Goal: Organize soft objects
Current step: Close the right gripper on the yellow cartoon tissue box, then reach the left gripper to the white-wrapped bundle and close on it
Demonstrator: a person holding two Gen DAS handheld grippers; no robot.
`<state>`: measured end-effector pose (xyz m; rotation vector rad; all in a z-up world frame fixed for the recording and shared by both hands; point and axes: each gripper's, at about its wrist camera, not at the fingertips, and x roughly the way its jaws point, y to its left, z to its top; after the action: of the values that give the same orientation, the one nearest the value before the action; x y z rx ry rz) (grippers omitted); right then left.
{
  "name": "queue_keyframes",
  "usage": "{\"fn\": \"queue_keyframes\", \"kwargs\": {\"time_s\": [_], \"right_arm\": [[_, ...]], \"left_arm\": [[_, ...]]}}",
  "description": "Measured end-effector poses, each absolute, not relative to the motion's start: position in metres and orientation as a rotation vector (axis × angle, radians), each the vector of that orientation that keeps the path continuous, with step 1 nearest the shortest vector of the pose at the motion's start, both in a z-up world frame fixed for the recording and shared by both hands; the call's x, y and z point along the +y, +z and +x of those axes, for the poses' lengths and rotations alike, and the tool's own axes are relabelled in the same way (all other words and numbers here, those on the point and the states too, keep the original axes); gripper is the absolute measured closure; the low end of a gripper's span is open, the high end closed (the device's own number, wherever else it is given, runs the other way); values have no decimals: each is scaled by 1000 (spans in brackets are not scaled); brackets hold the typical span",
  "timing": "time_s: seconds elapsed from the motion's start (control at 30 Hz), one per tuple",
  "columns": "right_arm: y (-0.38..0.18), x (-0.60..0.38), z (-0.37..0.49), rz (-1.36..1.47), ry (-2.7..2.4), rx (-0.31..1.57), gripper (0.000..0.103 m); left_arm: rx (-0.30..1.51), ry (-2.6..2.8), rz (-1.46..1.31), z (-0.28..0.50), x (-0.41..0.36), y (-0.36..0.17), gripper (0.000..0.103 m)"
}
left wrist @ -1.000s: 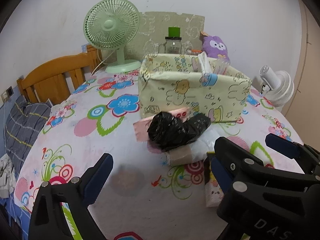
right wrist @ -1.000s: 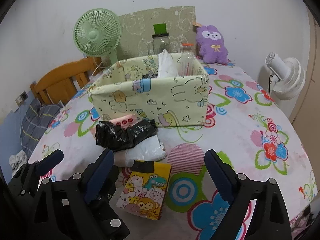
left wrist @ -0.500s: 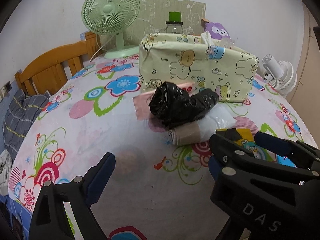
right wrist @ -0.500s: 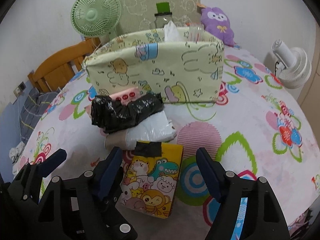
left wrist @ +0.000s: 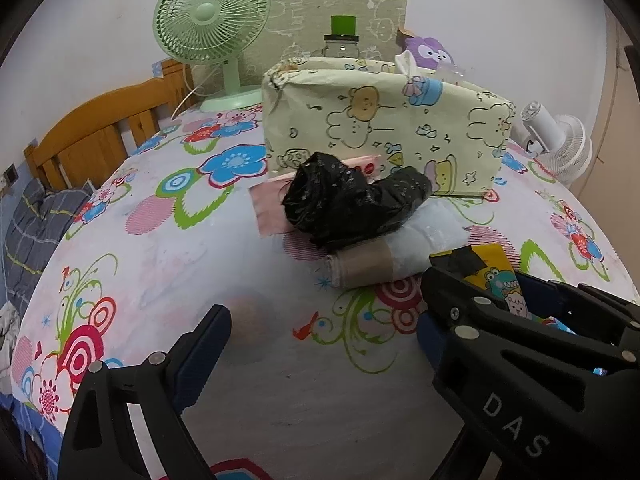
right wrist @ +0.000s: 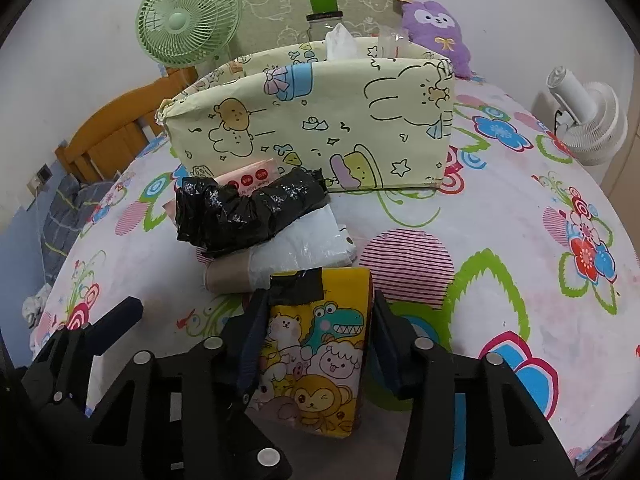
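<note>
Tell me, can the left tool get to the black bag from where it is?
Probably yes. The left tool is open and empty, and only bare tablecloth lies between it and the black bag, which sits on top.

Round worktop (right wrist: 500,216) under a white cloth printed with bright flowers and swirls.

Directly on it, toward the back, stands a pale-yellow cartoon-printed fabric storage box (right wrist: 312,120), with a mint-green desk fan (left wrist: 212,28) behind its left end and a purple plush toy (right wrist: 436,36) behind its right. In front of the box lies a flat pink packet (left wrist: 272,204); a crumpled black plastic bag roll (right wrist: 244,208) rests partly on it and on a white plastic bag roll with a brown cardboard core (right wrist: 280,256). Nearest sits a yellow tissue pack printed with cartoon animals (right wrist: 316,352), touching the white roll.
</note>
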<state>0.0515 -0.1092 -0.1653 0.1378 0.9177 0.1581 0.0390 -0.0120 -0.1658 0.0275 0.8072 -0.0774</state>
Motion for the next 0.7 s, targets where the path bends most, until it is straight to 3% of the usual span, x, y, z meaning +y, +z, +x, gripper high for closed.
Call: {"fn": "queue_keyframes", "kwargs": {"time_s": [0.7], "right_arm": [[-150, -156, 70, 165, 75, 875, 57]], "left_arm": [[813, -100, -47, 72, -52, -157, 6]]}}
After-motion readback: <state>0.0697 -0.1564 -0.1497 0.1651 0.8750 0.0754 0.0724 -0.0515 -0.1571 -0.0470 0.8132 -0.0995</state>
